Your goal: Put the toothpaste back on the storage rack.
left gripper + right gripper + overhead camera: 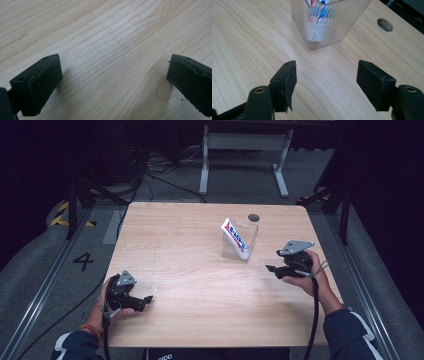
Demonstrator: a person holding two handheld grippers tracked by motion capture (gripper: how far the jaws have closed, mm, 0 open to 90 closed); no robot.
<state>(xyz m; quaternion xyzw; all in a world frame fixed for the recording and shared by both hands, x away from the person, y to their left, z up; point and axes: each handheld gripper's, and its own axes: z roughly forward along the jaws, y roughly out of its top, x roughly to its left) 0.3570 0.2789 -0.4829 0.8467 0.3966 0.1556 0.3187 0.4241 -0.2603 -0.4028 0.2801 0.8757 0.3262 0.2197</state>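
Observation:
A clear ribbed plastic cup stands upright on the wooden table, right of centre. A white tube with red and blue print leans inside it, its top sticking out to the upper left. Seen through the ribbed wall, the tube's colours look smeared. My right gripper rests low at the right of the table, open and empty, a short way from the cup. Near the front left edge my left gripper is held open over bare wood, nothing between its jaws.
A round cable hole lies in the tabletop just behind the cup. A white table frame and cables stand on the floor beyond the far edge. Dark stands flank the table on both sides.

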